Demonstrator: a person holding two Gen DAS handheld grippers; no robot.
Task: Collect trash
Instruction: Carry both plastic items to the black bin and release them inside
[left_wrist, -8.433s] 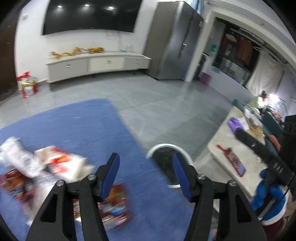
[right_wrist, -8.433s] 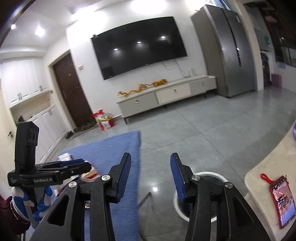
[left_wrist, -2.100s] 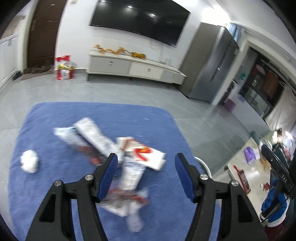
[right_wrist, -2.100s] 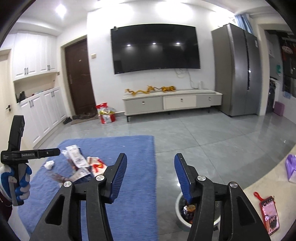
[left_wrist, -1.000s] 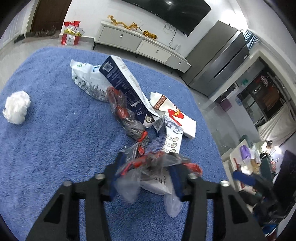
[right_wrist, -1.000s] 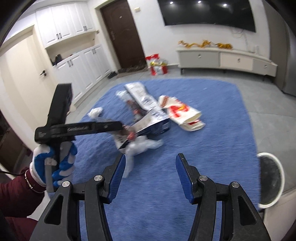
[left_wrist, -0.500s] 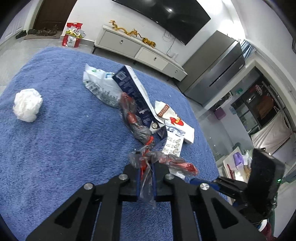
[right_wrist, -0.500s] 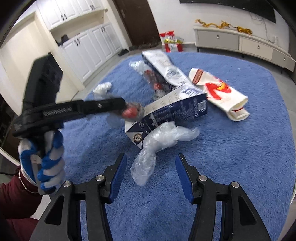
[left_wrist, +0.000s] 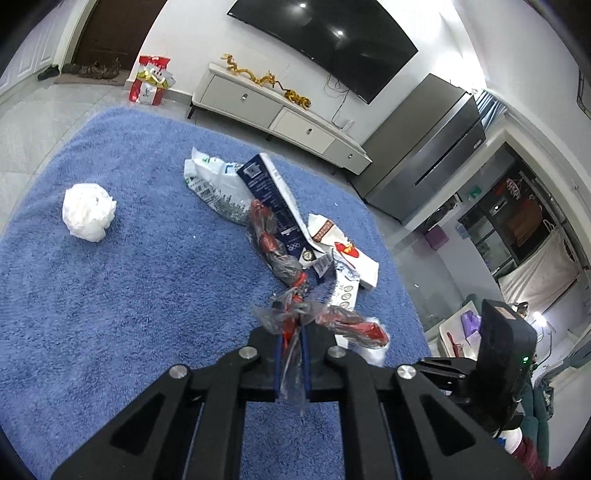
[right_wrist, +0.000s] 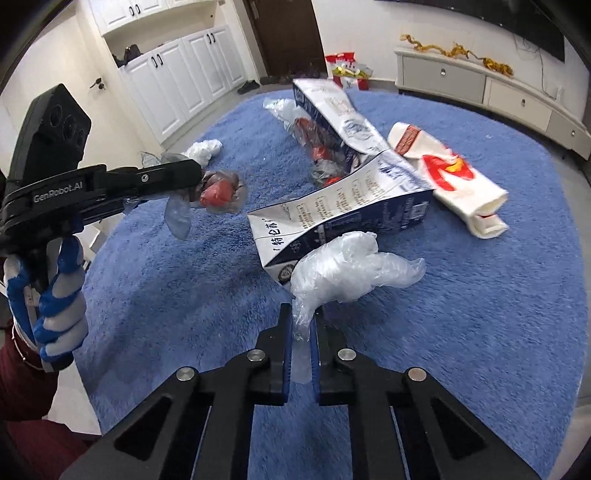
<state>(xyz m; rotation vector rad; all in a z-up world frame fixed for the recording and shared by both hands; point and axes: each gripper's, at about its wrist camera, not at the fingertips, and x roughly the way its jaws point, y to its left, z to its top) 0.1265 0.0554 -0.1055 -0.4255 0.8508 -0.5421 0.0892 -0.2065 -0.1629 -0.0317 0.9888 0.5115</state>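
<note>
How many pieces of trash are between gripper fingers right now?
2. A red-and-clear wrapper is pinched in the left gripper. A clear plastic bag sits between the fingers of the right gripper, which are closing on it.

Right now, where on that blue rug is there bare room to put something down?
Bare rug lies between the crumpled white wad and the trash pile, and nearer the camera. In the right view the rug's right side is bare too. It is crowded around the blue carton and the red-and-white packet.

On the rug (left_wrist: 110, 314), a paper ball (left_wrist: 88, 212) lies left, well apart from the carton (left_wrist: 275, 206) and wrappers (left_wrist: 271, 245) heaped right; cabinet (left_wrist: 273, 107) stands far behind.
</note>
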